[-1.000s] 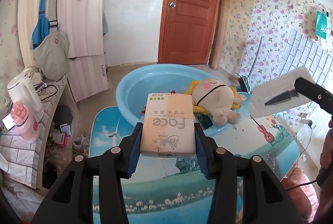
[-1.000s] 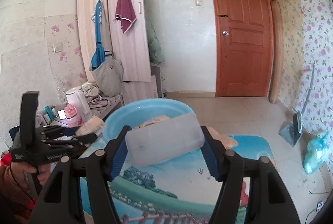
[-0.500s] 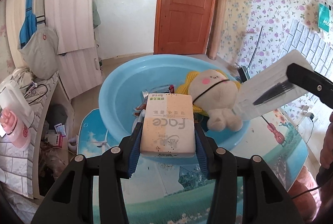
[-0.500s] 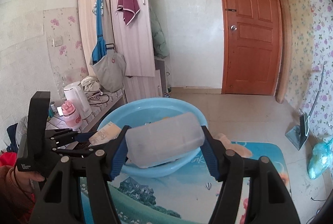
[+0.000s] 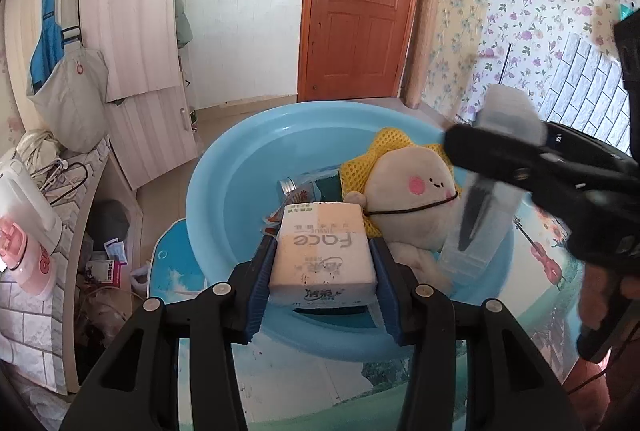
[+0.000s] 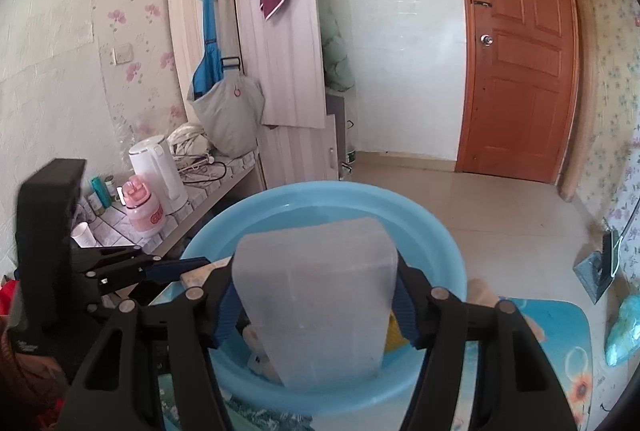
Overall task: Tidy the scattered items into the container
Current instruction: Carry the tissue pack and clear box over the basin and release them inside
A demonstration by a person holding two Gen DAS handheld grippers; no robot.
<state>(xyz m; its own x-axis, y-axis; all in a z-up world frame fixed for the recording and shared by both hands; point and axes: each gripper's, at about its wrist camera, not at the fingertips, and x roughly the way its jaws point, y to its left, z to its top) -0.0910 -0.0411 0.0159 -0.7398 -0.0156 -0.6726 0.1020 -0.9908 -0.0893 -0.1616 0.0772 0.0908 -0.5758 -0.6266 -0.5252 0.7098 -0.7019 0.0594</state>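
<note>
Two grippers, each holding an item over the basin

Left to right in the left wrist view: a kettle (image 5: 24, 199) and pink bottle (image 5: 22, 255) sit on the tiled counter at the far left. At centre, the left gripper (image 5: 323, 273) is clamped on a tissue pack (image 5: 323, 251), its blue pads (image 5: 262, 283) pressing the pack's two long sides. The pack's long axis runs forward along the fingers, away from the camera, with its printed top face up and its far end reaching over the near rim of the blue basin (image 5: 208, 199). Inside the basin, just beyond and right of the pack, lie a plush toy (image 5: 412, 187) and a can (image 5: 292, 187). Further right, the right gripper (image 5: 480, 191) holds a translucent box (image 5: 486, 191) tilted steeply, its long axis near upright, its lower end down inside the basin beside the toy.

In the right wrist view the left gripper (image 6: 188, 269) shows at the left edge. At centre, the right gripper (image 6: 316, 305) grips the box (image 6: 320, 295) by its two sides; the box stands between the fingers and hides most of the basin (image 6: 440, 243) interior.
</note>
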